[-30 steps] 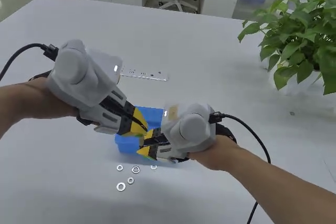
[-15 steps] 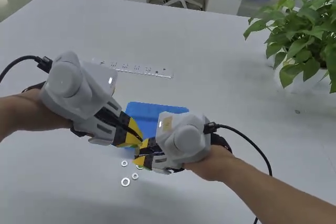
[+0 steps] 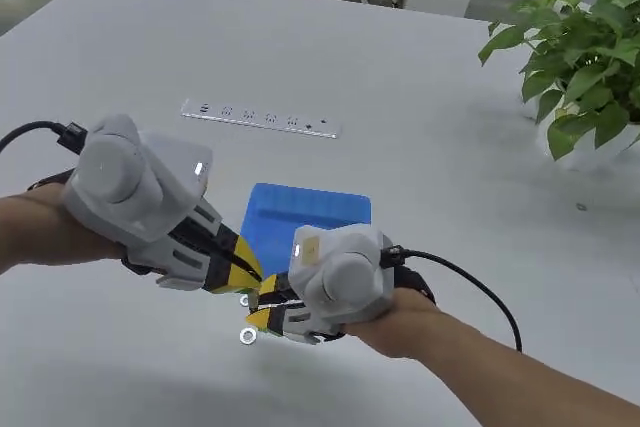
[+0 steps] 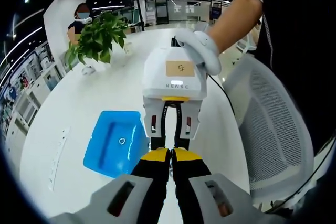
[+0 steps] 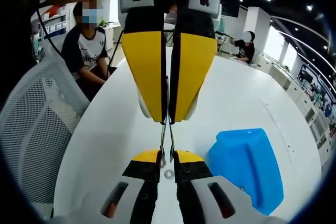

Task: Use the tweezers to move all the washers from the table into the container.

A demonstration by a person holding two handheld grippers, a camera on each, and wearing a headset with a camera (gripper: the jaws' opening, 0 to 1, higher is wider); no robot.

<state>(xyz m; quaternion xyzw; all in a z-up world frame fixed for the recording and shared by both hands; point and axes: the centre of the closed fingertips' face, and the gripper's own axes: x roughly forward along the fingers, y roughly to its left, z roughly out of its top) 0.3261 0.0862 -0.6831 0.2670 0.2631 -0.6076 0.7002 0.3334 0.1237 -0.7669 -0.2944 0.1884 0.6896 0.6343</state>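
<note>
One washer (image 4: 122, 141) sits in the blue container (image 3: 310, 209), and at least two more washers (image 3: 247, 336) lie on the table (image 3: 450, 127) right under my tongs, so most of the job looks to be ahead. My left tongs (image 3: 243, 273) are clenched on the tweezers (image 5: 167, 137), angled down, meeting my right tongs (image 3: 263, 315) nose to nose just in front of the container. The right jaws flank the tweezer tips above a washer, but I cannot tell whether they are squeezing.
</note>
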